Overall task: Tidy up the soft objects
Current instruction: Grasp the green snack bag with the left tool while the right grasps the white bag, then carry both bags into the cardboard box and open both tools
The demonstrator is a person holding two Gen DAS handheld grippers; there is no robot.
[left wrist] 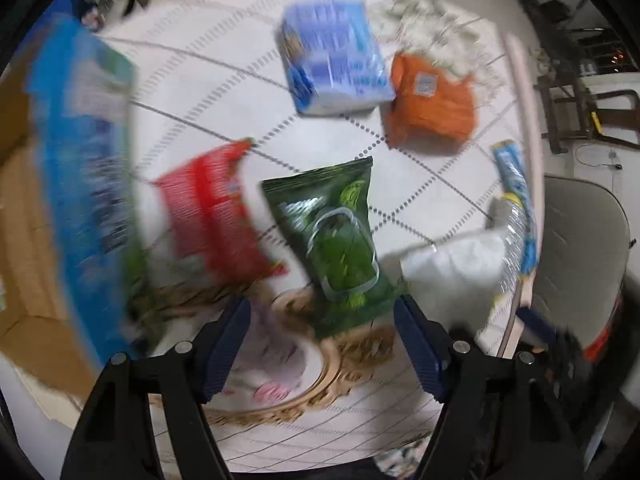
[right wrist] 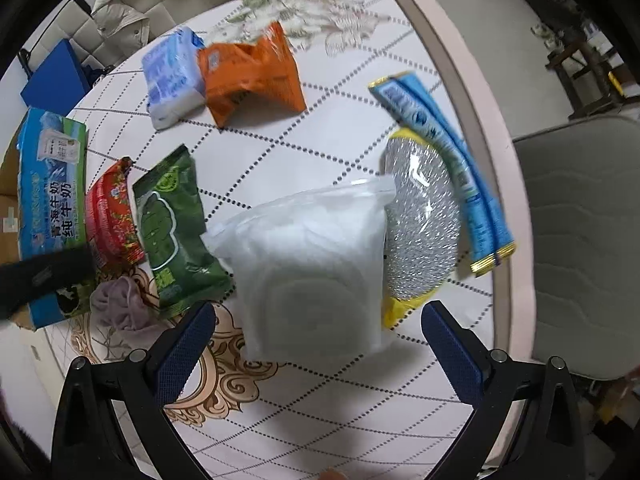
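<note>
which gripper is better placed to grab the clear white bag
Right. The right gripper is open, pointing down with the white bag between its fingers; the left gripper lines up on the green packet.

Glossy green plastic snack bag (right wrist: 176,236); cloudy translucent plastic zip pouch (right wrist: 316,276); glittery silver wire scouring pad (right wrist: 424,224); crumpled mauve cloth (right wrist: 120,304).

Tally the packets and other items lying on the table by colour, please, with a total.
Blue: 3 (tissue pack, milk box, long packet)
Orange: 1
Red: 1
Green: 1
White/clear: 1
Silver: 1
Mauve cloth: 1
Total: 9
</note>
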